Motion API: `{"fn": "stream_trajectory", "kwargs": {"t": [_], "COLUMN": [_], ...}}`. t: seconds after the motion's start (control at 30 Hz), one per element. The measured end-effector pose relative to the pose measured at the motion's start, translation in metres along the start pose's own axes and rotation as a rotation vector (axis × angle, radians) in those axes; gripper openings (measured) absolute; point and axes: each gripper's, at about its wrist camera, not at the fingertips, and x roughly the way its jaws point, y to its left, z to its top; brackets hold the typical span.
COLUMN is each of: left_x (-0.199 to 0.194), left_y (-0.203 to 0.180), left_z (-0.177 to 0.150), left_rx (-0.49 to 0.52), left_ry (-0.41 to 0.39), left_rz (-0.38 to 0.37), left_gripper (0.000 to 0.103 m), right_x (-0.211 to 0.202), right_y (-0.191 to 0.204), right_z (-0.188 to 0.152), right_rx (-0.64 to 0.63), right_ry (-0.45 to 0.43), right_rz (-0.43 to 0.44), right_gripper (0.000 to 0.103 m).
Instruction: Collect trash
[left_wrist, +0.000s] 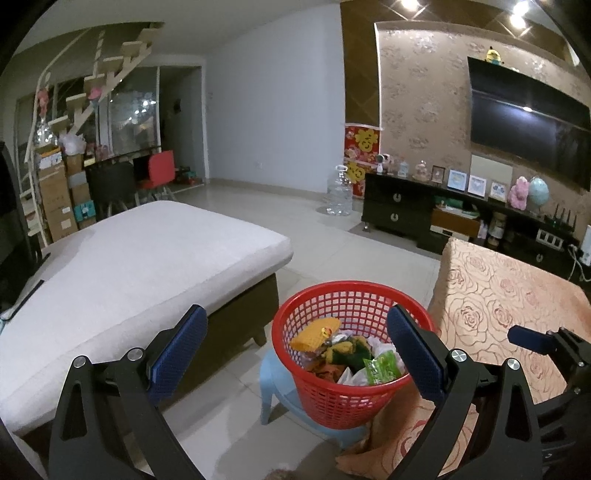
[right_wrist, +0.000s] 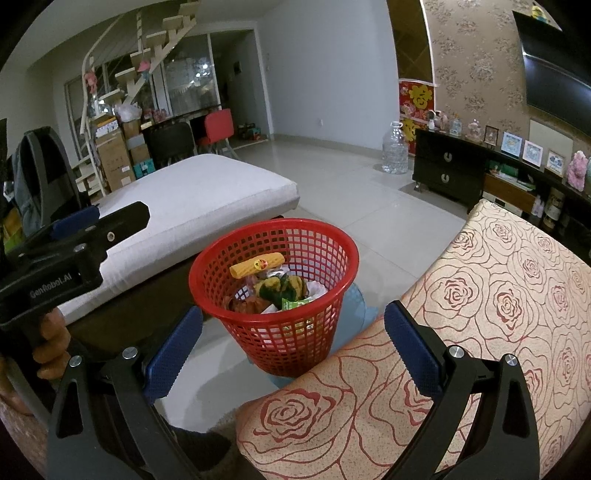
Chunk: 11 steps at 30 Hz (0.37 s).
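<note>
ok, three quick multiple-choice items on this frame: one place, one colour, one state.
1. The basket stands on:
A. a blue stool
B. the white cushion
C. the rose-patterned cloth

2. The basket's colour:
A. green
B. red
C. black

3. The right gripper is:
A. shut on a wrapper
B. shut, holding nothing
C. open, holding nothing

Key:
1 A: the blue stool shows under the basket on the floor.
2 B: the mesh wall is red in both views.
3 C: its jaws stand wide apart with nothing between them.
</note>
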Motion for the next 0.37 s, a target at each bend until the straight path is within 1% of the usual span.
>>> {"fn": "stream_trajectory", "kwargs": {"t": [0.23,0.3,0.37], "left_x": [0.003,0.003,0.003], "left_y": [0.002,0.002,0.005], "left_z": [0.0,0.001,0.001], "left_rx": [-0.02,-0.033,-0.049], "left_ry": [0.012,0.016,0.02], "left_rz": [0.011,0.006,0.005], "left_gripper": [0.094,0.094,0.094], "right_x": [-0.006,-0.013,-0.024], "right_y": [-0.01,-0.02,-0.04], "right_z": [-0.009,-0.014,-0.024], "right_rx": [0.004,0.024,0.056], "right_ry": [0.005,0.007,0.011], "right_rz": [-0.027,-0.054,-0.112], "right_gripper": [0.096,0.096,0.096]}}
